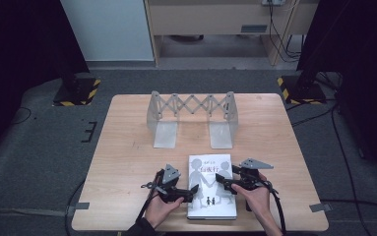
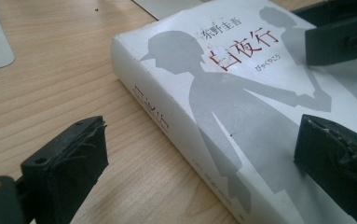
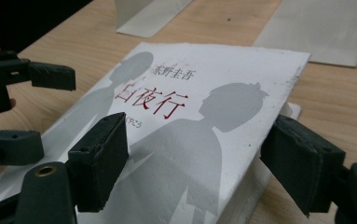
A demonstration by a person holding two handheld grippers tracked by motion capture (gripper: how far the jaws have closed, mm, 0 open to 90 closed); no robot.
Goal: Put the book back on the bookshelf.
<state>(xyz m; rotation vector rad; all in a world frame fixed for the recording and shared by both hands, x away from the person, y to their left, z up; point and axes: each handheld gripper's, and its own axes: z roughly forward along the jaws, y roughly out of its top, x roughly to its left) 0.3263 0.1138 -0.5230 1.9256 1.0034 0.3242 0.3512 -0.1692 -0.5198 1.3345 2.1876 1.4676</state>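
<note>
A white book (image 1: 210, 206) with grey silhouettes and red title characters lies flat near the table's front edge. My left gripper (image 1: 192, 191) is at the book's left side and stands open. In the left gripper view, one jaw is over bare wood and the other over the cover, with the spine (image 2: 167, 116) between them. My right gripper (image 1: 221, 184) is open too. In the right gripper view, it straddles the book's (image 3: 204, 74) right edge, one jaw resting over the cover and the other just outside it. The left gripper (image 3: 50, 112) shows across the cover.
A grey metal expandable bookstand (image 1: 192, 105) stands at the back middle of the wooden table (image 1: 127, 162), with its two flat base plates (image 1: 165, 133) pointing toward the book. Bare wood lies between stand and book. The table's front edge runs just below my hands.
</note>
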